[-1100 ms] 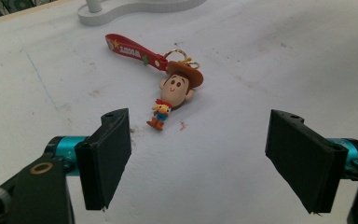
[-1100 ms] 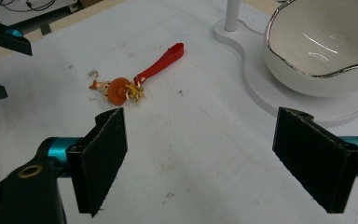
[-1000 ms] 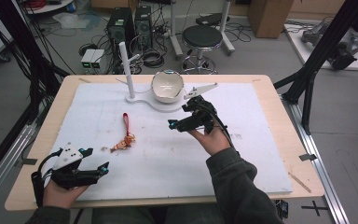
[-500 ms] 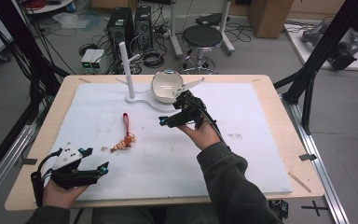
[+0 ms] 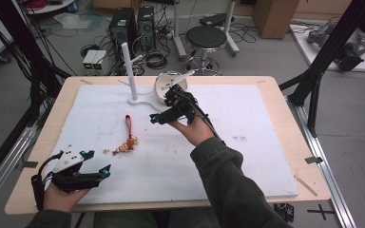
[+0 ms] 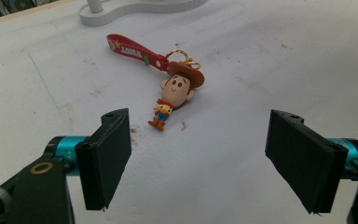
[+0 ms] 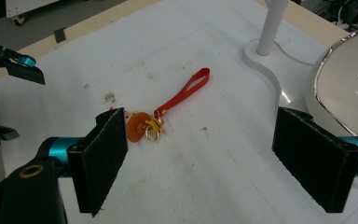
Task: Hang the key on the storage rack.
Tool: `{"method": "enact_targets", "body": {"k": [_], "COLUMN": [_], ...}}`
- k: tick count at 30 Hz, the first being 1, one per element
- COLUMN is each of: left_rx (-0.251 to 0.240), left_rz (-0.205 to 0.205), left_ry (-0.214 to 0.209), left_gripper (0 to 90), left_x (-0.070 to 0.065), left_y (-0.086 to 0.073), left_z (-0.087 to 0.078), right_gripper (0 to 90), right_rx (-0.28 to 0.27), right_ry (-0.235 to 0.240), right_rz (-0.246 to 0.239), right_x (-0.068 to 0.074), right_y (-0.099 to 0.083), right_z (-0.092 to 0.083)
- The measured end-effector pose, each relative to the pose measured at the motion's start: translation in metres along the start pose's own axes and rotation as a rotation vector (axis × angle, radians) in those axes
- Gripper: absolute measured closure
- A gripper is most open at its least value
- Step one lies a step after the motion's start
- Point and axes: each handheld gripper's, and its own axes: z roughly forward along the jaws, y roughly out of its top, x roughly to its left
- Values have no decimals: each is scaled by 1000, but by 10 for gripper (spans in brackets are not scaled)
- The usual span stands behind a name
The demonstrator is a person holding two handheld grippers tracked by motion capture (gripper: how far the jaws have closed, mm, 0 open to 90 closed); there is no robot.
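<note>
The cowboy keychain [image 6: 177,91] lies flat on the white surface [image 5: 247,142], between both claws. It looks light: a small hard figure on a limp red strap [image 7: 182,97]. The strap's loop suits gripping. Left claw [image 5: 95,164] and right claw [image 5: 156,117] gape empty.

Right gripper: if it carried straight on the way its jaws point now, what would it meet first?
Probably the cowboy keychain. In the right gripper view the open right gripper, holding nothing, aims across bare white mat at the figure's orange hat and gold ring, its red strap beyond. Depth is unclear; it might touch the mat first.
</note>
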Motion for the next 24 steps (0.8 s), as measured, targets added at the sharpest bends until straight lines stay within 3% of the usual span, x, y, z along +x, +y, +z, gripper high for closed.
{"method": "enact_targets", "body": {"k": [5, 10, 13, 24], "left_rx": [0, -1, -1, -5], "left_rz": [3, -2, -1, -3], "left_ry": [0, -1, -1, -2], "left_gripper": [228, 228, 228, 228], "left_x": [0, 1, 1, 1], "left_y": [0, 0, -1, 0], "left_z": [0, -1, -1, -1], "right_gripper": [173, 173, 175, 179], "right_rx": [29, 56, 78, 110], "right_ry": [8, 11, 18, 36], "right_rz": [-4, -4, 16, 55], "right_x": [5, 7, 8, 10], "right_y": [14, 16, 17, 19], "right_z": [17, 33, 48, 75]}}
